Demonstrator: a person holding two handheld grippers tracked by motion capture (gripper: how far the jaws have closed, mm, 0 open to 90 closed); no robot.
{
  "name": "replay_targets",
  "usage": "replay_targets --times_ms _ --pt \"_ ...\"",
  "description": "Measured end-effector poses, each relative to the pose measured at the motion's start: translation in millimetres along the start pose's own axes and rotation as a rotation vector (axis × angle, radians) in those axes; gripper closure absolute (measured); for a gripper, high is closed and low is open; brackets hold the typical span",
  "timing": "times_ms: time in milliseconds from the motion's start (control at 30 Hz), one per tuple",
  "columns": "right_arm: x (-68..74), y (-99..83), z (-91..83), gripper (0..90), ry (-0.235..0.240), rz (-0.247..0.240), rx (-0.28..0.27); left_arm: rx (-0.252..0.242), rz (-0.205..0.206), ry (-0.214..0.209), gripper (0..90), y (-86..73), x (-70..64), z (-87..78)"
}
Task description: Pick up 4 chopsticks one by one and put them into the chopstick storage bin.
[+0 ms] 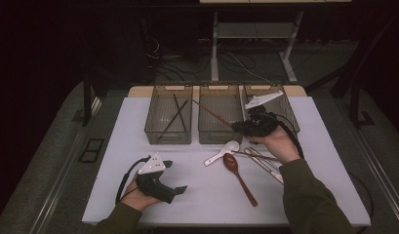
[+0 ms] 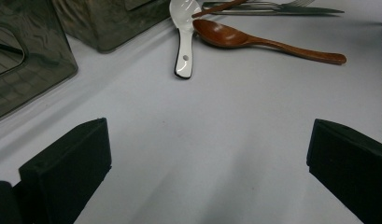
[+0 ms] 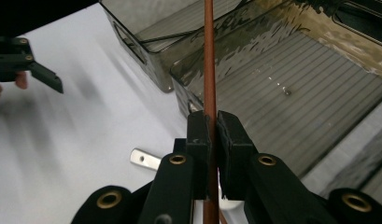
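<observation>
The white table point(image 1: 138, 126) carries three smoky clear bins in a row at its twelve o'clock edge. The left bin point(image 1: 169, 117) holds dark chopsticks point(image 1: 176, 113), the middle bin point(image 1: 220, 114) has a bare ribbed floor, and the right bin point(image 1: 280, 105) sits partly behind the right tool point(image 1: 237, 126). That tool is pinched tight on a reddish-brown chopstick point(image 3: 208, 56), which slants toward ten o'clock over the middle bin in the high view. The left tool point(image 2: 207, 158) hovers low over bare table at about seven o'clock, its jaws spread wide with nothing between them. Loose cutlery lies at about four o'clock of the table's centre: a brown wooden spoon point(image 1: 238, 176), a white ceramic spoon point(image 1: 221, 152) just beside its bowl, and metal pieces point(image 1: 265, 163) under the right hand point(image 1: 277, 144).
</observation>
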State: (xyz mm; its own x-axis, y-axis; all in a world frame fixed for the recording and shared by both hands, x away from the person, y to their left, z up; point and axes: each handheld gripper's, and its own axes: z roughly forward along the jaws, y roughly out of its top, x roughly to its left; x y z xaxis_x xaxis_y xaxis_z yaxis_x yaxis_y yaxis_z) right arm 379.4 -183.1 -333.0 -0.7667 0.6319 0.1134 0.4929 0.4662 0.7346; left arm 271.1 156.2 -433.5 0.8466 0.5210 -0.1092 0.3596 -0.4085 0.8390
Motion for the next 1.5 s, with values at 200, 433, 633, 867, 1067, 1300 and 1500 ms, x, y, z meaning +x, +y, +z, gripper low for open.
replay_targets --times_ms 200,433,633,867,1067,1300,1500 --pt "2.3 17.4 18.6 83.9 -0.001 0.007 0.012 -0.01 0.006 -0.011 0.0 -1.2 0.0 -0.8" --pt "1.2 32.7 41.5 83.8 -0.012 0.029 0.018 -0.015 0.014 -0.007 0.0 -1.5 0.5 -1.9" --pt "2.1 43.0 59.6 83.9 -0.028 0.054 0.034 -0.02 0.018 -0.006 0.0 -1.7 0.9 -2.3" --pt "3.9 57.9 75.7 83.8 -0.05 0.073 0.057 -0.016 0.03 -0.008 0.0 -1.0 1.2 -2.7" --pt "3.9 71.7 93.3 83.8 -0.064 0.083 0.077 -0.013 0.041 -0.011 0.0 -0.4 1.9 -1.8" --pt "9.3 90.7 115.4 83.8 -0.077 0.094 0.102 -0.029 0.031 -0.011 0.0 -0.2 1.0 -3.0" --pt "18.3 106.0 135.4 83.8 -0.084 0.09 0.122 -0.029 0.035 -0.009 0.0 0.6 0.1 -2.6"
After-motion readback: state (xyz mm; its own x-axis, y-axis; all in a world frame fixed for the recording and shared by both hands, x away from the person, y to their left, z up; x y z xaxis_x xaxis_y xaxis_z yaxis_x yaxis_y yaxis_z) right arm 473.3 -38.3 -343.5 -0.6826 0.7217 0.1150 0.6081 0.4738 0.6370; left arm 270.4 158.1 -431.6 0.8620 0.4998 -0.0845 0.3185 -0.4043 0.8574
